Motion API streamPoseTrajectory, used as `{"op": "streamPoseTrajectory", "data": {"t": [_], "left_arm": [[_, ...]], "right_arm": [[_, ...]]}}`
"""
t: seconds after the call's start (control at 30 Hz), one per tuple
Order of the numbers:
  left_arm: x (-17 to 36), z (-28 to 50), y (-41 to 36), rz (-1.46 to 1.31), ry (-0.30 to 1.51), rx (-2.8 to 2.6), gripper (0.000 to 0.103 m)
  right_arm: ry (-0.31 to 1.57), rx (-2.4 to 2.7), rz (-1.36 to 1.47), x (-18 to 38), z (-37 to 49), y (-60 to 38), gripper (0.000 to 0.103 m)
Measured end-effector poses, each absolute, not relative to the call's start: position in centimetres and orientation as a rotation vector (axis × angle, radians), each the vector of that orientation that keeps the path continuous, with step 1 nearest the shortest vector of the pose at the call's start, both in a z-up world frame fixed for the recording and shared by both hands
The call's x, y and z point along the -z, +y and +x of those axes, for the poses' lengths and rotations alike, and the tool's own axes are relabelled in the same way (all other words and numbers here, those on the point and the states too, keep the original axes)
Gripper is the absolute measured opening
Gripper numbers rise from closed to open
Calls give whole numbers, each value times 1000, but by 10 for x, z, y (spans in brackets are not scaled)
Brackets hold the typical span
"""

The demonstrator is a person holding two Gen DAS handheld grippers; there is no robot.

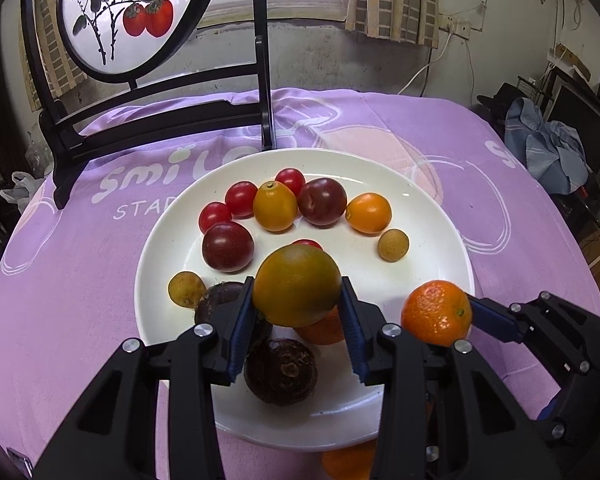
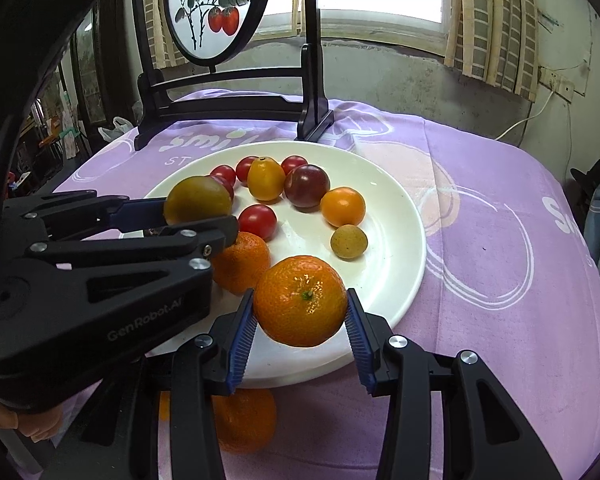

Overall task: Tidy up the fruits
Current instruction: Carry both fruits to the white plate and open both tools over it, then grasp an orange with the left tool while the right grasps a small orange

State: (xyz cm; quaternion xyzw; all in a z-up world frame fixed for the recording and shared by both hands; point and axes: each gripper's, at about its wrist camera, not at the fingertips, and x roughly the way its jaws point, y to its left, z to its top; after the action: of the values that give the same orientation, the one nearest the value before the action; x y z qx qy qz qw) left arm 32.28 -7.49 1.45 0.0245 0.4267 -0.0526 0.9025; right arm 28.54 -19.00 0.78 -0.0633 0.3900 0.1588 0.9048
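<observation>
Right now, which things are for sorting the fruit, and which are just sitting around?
For the job:
- white plate with the small fruits on it
- greenish mandarin held in the left gripper
- orange mandarin held in the right gripper
- another mandarin on the cloth by the plate

Just lying about:
- round painted screen on its dark stand
- purple tablecloth
- blue cloth off the table

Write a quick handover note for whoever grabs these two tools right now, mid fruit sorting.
Left tool: shut on a greenish-orange citrus, held above the white plate.
Right tool: shut on an orange mandarin, at the plate's near right rim.
On the plate: cherry tomatoes, two dark plums, kumquats, longans, mangosteens, another mandarin.
One more mandarin lies on the purple cloth.
Left: place both held fruits and that one.
</observation>
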Motion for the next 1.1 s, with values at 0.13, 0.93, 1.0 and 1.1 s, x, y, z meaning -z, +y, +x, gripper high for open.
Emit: {"op": "streamPoseTrajectory", "data": {"t": [0.13, 0.93, 1.0, 1.1], "left_arm": [[-20, 325, -72, 9, 867, 100, 65], [-54, 231, -67, 18, 812, 128, 77], [-53, 217, -66, 22, 806, 130, 80], [-49, 200, -65, 29, 811, 131, 81]], "right_arm": [[799, -317, -138, -8, 285, -190, 53], [779, -304, -51, -28, 204, -218, 58], [773, -299, -35, -30, 194, -222, 61], [769, -298, -5, -31, 180, -228, 61]]}}
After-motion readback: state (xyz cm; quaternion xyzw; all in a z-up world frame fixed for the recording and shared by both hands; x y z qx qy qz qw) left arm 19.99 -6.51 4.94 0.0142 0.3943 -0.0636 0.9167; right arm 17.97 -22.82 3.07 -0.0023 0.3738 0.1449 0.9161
